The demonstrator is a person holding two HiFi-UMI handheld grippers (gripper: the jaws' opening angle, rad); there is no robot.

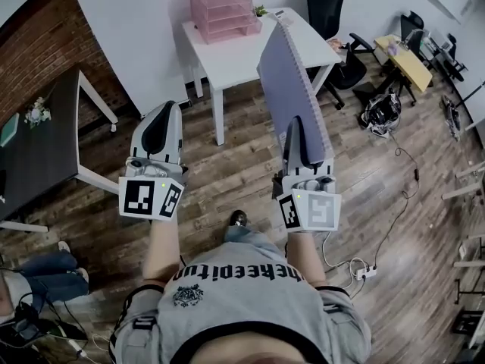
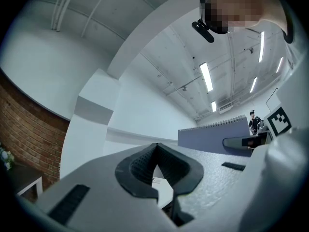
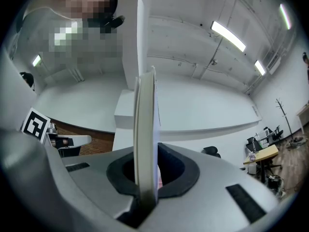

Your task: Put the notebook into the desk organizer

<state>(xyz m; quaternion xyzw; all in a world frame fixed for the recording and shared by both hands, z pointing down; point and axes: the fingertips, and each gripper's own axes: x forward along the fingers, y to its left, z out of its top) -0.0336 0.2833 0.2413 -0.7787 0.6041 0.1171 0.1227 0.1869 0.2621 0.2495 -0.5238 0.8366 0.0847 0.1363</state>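
Notebook (image 1: pixel 292 89), purple and spiral-bound, stands on edge clenched in the right tongs (image 1: pixel 295 131), well apart from the pink desk organizer (image 1: pixel 221 10) on the white table (image 1: pixel 242 55) ahead; the left tongs (image 1: pixel 163 118) are closed on nothing. A firm grip, then turning it flat to meet a tray opening, looks wisest; plank floor (image 1: pixel 227 169), brick wall (image 1: pixel 30 44) and office chair (image 1: pixel 327 6) surround.
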